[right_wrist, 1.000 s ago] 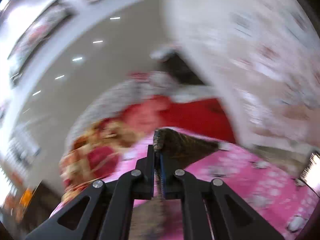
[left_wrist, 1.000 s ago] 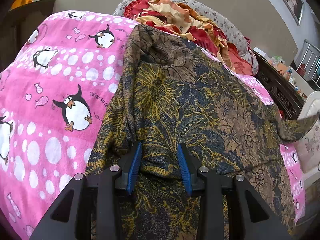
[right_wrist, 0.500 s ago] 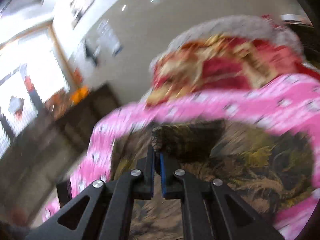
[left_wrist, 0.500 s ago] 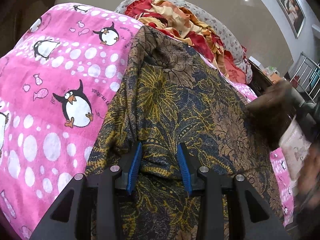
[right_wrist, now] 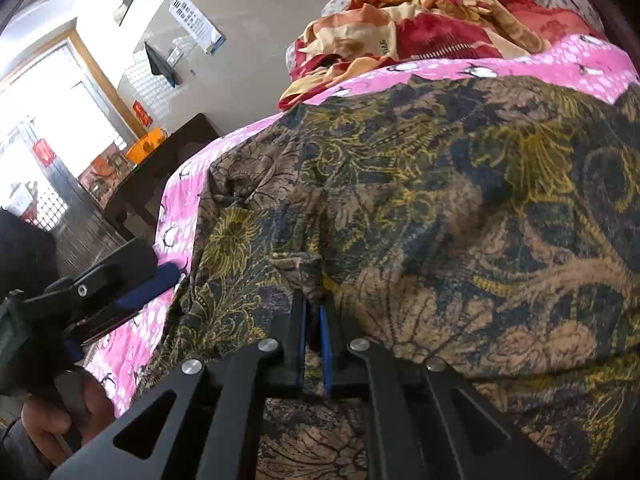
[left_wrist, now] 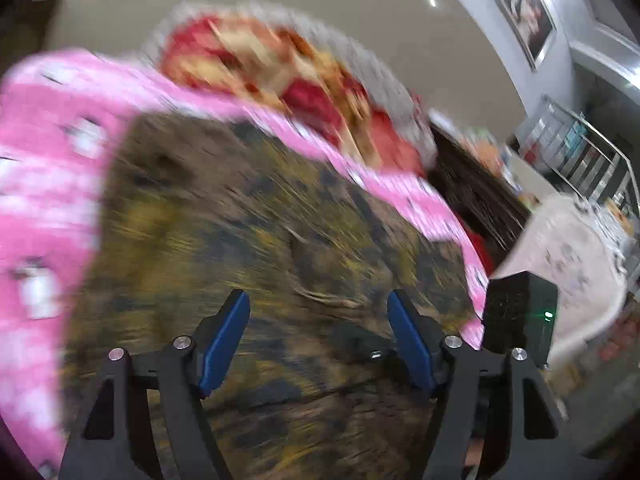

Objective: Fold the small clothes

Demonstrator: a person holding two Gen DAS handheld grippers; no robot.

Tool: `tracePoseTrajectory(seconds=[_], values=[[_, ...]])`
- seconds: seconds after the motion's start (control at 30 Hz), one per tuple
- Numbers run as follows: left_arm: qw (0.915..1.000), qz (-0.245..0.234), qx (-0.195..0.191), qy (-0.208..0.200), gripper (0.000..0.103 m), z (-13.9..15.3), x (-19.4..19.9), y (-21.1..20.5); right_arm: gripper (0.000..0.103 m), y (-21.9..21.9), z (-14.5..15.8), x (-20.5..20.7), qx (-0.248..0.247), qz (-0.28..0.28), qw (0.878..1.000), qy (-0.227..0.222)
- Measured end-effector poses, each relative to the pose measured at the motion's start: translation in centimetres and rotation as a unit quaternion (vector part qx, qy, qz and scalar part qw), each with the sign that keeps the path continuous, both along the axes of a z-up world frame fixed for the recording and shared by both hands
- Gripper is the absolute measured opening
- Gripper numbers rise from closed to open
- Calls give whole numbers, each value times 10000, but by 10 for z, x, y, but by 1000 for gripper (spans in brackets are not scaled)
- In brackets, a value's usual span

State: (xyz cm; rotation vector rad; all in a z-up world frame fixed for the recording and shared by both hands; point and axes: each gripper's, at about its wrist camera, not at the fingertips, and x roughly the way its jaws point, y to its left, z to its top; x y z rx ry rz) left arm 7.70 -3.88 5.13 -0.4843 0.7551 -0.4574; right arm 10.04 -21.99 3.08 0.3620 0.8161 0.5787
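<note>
A brown, navy and yellow floral garment [right_wrist: 440, 208] lies spread on a pink penguin blanket [right_wrist: 180, 200]. My right gripper [right_wrist: 314, 320] is shut on a fold of the garment, low over the cloth. My left gripper [left_wrist: 318, 320] is open and empty above the garment [left_wrist: 260, 220]; that view is blurred by motion. The left gripper also shows in the right wrist view [right_wrist: 120, 284] at the garment's left edge, over the blanket. The right gripper's black body shows in the left wrist view [left_wrist: 520, 316] at the right.
A heap of red and orange bedding [right_wrist: 420, 28] lies at the far end of the bed. Dark wooden furniture [right_wrist: 160, 172] stands beyond the left side. A pale patterned cloth [left_wrist: 572, 248] and a metal rail [left_wrist: 580, 152] are to the right.
My right gripper has carried the sleeve across and down onto the garment's body. My left gripper has opened wider and is swinging away, blurring its view.
</note>
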Motion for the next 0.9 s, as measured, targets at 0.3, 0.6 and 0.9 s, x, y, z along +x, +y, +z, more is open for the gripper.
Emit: tracePoseTrajectory(seconds=[0.3, 0.6, 0.9], values=[[9863, -211, -1191, 1126, 50, -44, 51, -8, 25, 25, 11, -8, -562, 369, 9974, -259], [9949, 110, -504, 871, 0, -50, 35, -1, 30, -18, 10, -57, -1649, 88, 9861, -163], [9991, 241, 127, -325, 0, 26, -22, 27, 31, -54, -1, -63, -1558, -725, 9850, 173]])
